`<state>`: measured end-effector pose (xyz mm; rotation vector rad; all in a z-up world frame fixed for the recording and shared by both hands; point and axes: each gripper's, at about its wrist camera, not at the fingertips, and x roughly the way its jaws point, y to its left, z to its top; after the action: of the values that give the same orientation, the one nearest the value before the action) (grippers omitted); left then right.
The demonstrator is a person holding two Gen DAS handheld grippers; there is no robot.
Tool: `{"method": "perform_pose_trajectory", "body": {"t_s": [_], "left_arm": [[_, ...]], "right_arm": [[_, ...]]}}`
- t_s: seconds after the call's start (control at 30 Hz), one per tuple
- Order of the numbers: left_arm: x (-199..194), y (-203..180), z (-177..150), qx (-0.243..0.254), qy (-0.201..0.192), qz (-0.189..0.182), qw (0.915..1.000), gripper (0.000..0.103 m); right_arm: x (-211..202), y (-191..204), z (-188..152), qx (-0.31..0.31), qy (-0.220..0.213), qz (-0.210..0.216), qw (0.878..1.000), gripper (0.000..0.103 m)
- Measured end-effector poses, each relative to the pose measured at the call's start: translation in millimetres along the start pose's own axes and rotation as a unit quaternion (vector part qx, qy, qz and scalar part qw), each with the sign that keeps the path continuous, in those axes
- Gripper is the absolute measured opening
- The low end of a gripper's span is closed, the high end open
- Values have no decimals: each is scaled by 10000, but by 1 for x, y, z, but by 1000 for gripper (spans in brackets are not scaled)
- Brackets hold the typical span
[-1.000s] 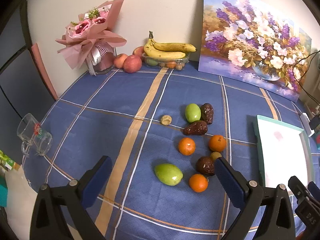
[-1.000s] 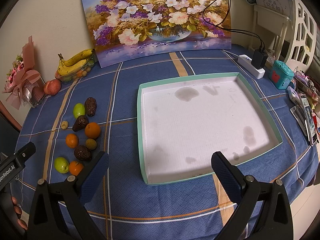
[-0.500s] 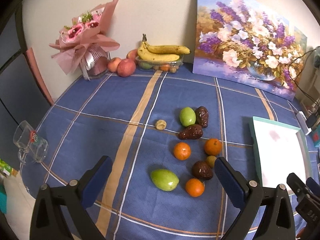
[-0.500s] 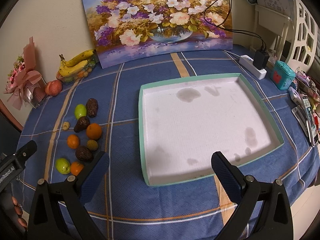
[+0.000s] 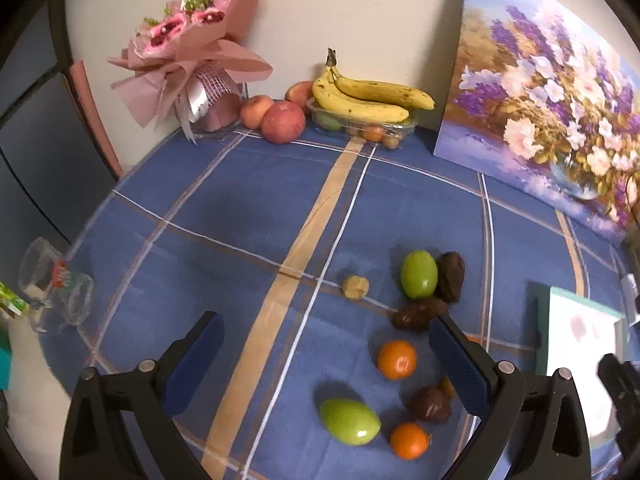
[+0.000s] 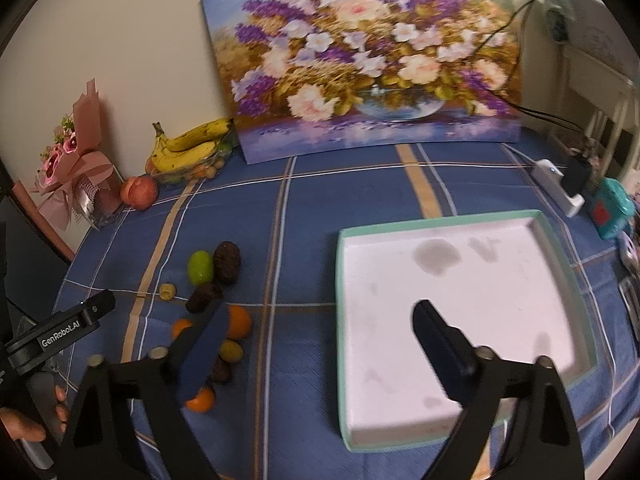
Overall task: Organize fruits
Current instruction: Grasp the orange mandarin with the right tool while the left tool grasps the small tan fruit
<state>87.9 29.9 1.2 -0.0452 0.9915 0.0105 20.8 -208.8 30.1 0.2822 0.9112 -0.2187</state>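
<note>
Woven cloth tablecloth [image 5: 248, 200], glossy green fruit [image 5: 349, 421], clear glass mug [image 5: 52, 292]

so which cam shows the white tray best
The right wrist view: the tray lies nearly whole there, teal rim all round, stained white floor bare, only the right gripper crossing its near part. The left wrist view catches just a blurred strip at the right edge.

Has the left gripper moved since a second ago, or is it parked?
Yes. The left gripper has moved forward and lower toward the loose fruit: the bananas at the wall now look larger, and the nearest orange sits closer.
</note>
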Motion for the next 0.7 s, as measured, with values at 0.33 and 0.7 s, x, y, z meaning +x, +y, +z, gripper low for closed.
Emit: {"method": "perform_pose_trajectory", "body": {"t_s": [0.33,0.7], "left_arm": [[41,19,34,-483,260,-38,9985,102],[90,5,36,-377,815,-371,9953,80]], "right_arm": [[62,24,19,-92,704,331,9969,69],[113,60,8,-320,1478,642,9864,59]]}}
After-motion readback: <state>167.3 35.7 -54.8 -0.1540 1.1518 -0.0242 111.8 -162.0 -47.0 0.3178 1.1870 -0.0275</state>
